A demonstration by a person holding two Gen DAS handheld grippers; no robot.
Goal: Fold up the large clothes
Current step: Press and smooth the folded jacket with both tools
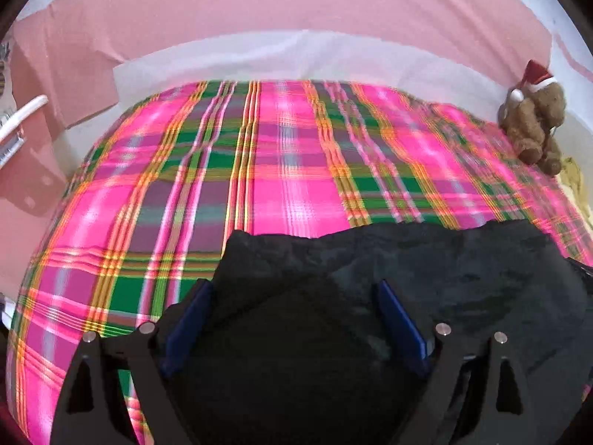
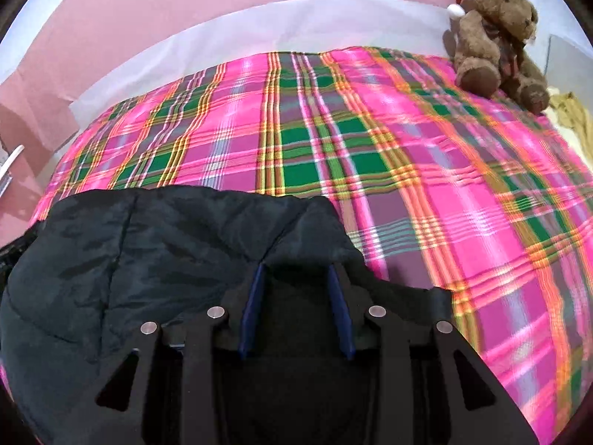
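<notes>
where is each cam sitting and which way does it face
Left wrist: rides the left tongs, facing across the plaid bedcover toward the pink wall; both blue fingers show, spread around the dark jacket.
Right wrist: rides the right tongs, same heading; fingers closer together, jacket edge between them.
Shared: jacket, bedcover, Santa-hat teddy bear.

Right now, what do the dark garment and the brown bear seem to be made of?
The dark garment looks like thin woven synthetic, perhaps nylon: a faint sheen, crinkly creases and a puffy, padded look. The brown bear looks like plush: fuzzy matte pile, with a red hat trimmed in white.
</notes>
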